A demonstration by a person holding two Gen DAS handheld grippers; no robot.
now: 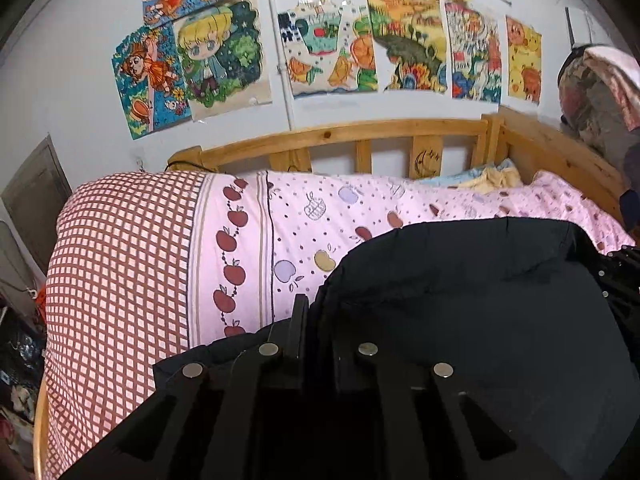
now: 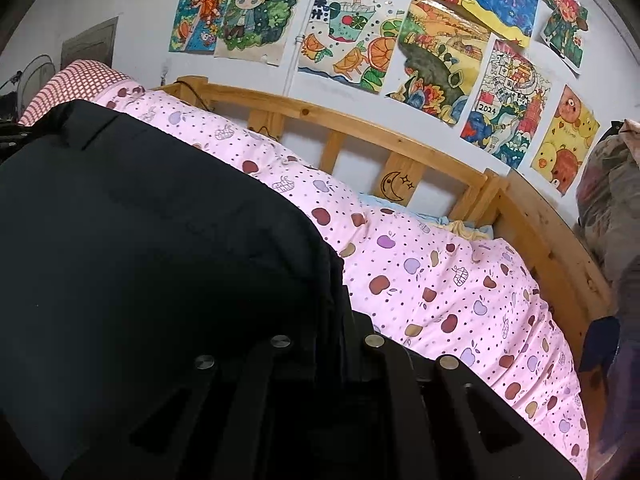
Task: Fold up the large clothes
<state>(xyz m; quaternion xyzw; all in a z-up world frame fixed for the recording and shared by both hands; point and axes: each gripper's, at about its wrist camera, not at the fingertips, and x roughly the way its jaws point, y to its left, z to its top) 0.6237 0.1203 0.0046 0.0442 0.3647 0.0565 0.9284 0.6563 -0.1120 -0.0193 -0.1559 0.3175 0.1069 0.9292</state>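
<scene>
A large black garment lies on the bed, folded over into a thick padded slab, and fills the lower right of the left wrist view. My left gripper is shut on its left edge, with cloth bunched against the one finger that shows. In the right wrist view the same garment fills the left half. My right gripper is shut on its right edge, and the fabric hides most of both fingers. The right gripper also shows at the far right edge of the left wrist view.
A pink apple-print quilt covers the bed, with a red-checked section at the left. A wooden rail runs behind it below a wall of drawings. A floral bundle stands beyond the right corner. Clutter sits at the far left.
</scene>
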